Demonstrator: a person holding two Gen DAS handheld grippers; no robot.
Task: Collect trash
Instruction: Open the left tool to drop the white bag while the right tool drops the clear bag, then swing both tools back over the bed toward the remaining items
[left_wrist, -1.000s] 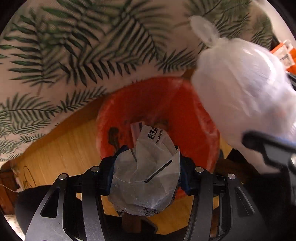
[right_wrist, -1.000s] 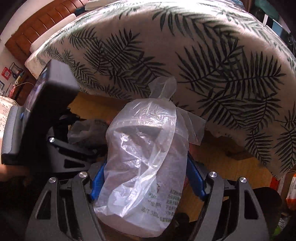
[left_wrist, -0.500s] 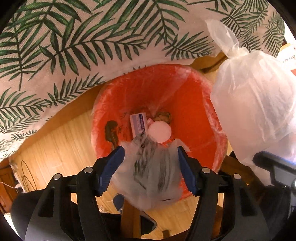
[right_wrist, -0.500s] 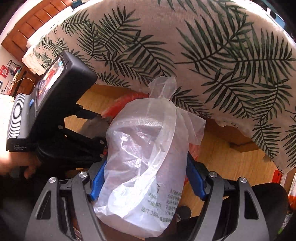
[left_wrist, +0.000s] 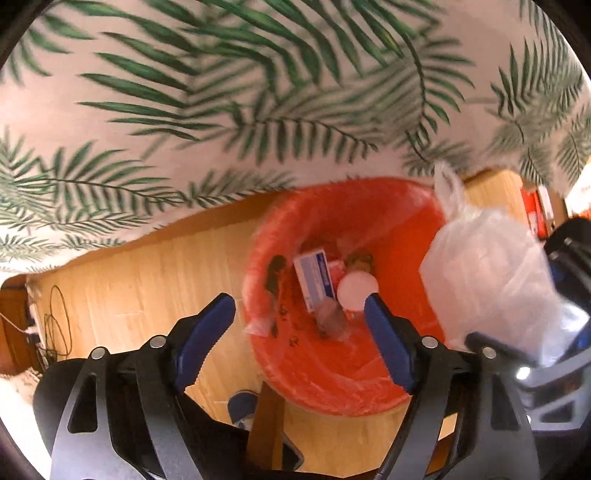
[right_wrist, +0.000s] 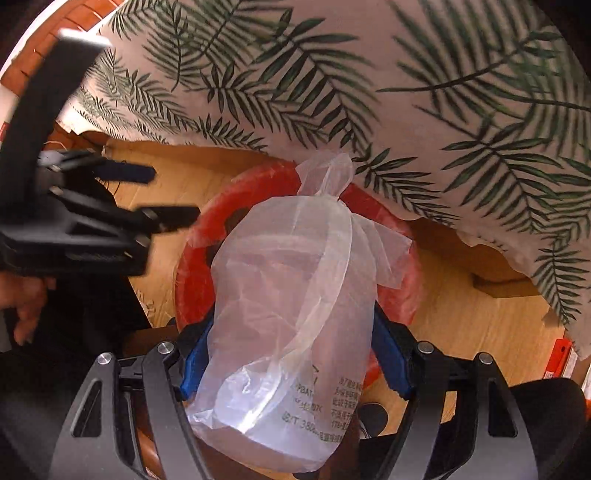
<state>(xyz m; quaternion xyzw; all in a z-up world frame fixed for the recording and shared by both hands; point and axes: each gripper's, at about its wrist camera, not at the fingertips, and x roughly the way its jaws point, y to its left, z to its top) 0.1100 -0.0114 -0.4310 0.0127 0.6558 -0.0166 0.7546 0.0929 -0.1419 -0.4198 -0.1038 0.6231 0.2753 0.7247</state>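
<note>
My left gripper (left_wrist: 297, 306) points down over the orange bin (left_wrist: 402, 229); its jaws are opening and nothing is between them. A crumpled clear wrapper (left_wrist: 332, 319) lies in the bin beside a blue-and-white box (left_wrist: 314, 282) and a round white lid (left_wrist: 357, 289). My right gripper (right_wrist: 291, 343) is shut on a knotted translucent white bag (right_wrist: 291, 295), held over the orange bin (right_wrist: 199, 251). In the left wrist view that white bag (left_wrist: 487, 280) hangs at the bin's right rim. The left gripper (right_wrist: 155, 194) shows at the left of the right wrist view.
A leaf-print cloth (left_wrist: 258, 92) hangs over the bin's far side. Wooden floor (left_wrist: 147, 280) surrounds the bin, with cables (left_wrist: 55, 325) at the far left. A person's hand (right_wrist: 26, 306) grips the left tool. A red box (right_wrist: 561, 358) sits at the right edge.
The left gripper's jaws spread and the crumpled wrapper dropped from them into the bin. The right gripper has come lower over the bin, still holding the white bag.
</note>
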